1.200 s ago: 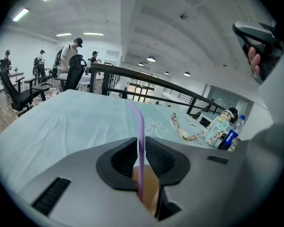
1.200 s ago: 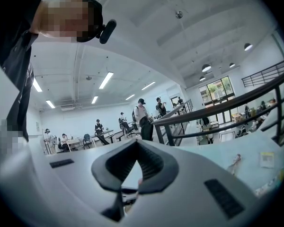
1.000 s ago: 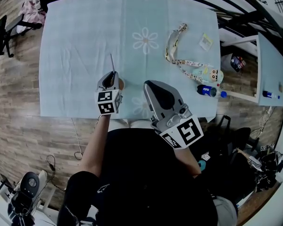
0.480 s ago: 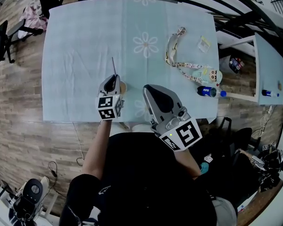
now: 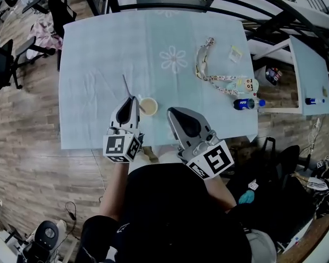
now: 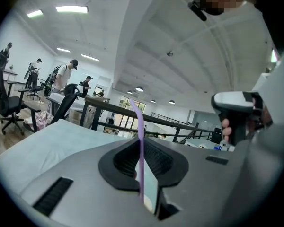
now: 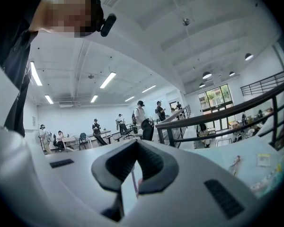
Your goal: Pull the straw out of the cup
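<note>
In the head view a pale paper cup (image 5: 148,106) stands on the light blue tablecloth (image 5: 98,48) near the front edge. My left gripper (image 5: 132,99) hovers just left of the cup, shut on a thin purple straw (image 5: 126,85) that sticks up past its tips. In the left gripper view the straw (image 6: 140,136) runs upright between the closed jaws of my left gripper (image 6: 140,148), above the table. My right gripper (image 5: 173,113) is to the right of the cup with its jaws together and nothing in them. In its own view, the right gripper (image 7: 135,148) points level across the table.
A patterned lanyard (image 5: 211,70), a small packet (image 5: 236,51) and a lying blue bottle (image 5: 245,103) are on the table's right side. Black railings run behind the table. Office chairs (image 5: 3,59) stand on the wood floor at the left.
My left gripper has risen with the straw in it. The cup, earlier half hidden under that gripper, now shows whole beside it. My right gripper has shifted slightly.
</note>
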`<state>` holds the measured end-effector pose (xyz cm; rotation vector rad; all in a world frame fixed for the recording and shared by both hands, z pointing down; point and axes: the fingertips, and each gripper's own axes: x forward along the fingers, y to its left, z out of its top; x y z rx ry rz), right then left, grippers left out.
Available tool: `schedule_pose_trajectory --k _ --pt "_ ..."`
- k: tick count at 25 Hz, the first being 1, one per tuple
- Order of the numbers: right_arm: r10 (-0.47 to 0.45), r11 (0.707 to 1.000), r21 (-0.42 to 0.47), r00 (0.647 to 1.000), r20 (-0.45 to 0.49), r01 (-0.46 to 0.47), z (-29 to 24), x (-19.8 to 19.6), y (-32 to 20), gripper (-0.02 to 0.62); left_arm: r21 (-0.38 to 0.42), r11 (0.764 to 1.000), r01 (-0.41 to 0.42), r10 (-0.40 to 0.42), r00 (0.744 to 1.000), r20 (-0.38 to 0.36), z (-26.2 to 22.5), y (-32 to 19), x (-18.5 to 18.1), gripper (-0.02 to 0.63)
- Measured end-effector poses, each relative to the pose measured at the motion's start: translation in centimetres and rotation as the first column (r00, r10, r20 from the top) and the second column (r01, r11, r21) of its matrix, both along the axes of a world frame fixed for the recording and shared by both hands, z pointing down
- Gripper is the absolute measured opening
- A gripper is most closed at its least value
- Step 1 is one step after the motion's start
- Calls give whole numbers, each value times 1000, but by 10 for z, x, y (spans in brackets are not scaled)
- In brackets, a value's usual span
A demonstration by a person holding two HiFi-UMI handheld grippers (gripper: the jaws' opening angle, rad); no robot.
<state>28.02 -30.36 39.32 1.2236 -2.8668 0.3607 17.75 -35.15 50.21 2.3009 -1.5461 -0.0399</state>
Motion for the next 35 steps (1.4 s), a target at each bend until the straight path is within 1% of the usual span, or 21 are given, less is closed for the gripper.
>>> schedule_pose_trajectory --k 5,11,15,20,23,29,32,35 --pt "21 1000 18 1000 3 -21 -7 -27 25 8 91 995 -32 33 999 -7 -47 33 -34 35" --pt "17 999 50 1000 4 -18 -19 -60 55 8 158 987 -37 43 998 -35 -83 69 -68 34" --pt "6 997 74 1000 8 -7 -30 -82 76 8 215 976 -42 56 997 -56 -112 92 -85 34" --pt "-13 995 98 1000 9 12 -41 -107 101 8 285 957 -48 69 996 -64 -146 117 -105 35" --pt "-15 993 113 1000 11 14 -47 -116 116 8 313 948 -56 82 994 -73 -159 133 -113 35" --pt "-3 990 144 1000 10 2 -57 -123 141 8 359 928 -96 128 990 -67 -176 170 -118 35" --pt "9 987 160 1000 9 -11 -61 -125 152 8 385 917 -106 151 984 -91 -186 188 -119 35" --pt "22 985 172 1000 10 -23 -66 -124 164 8 380 916 -125 161 985 -64 -186 202 -120 35"
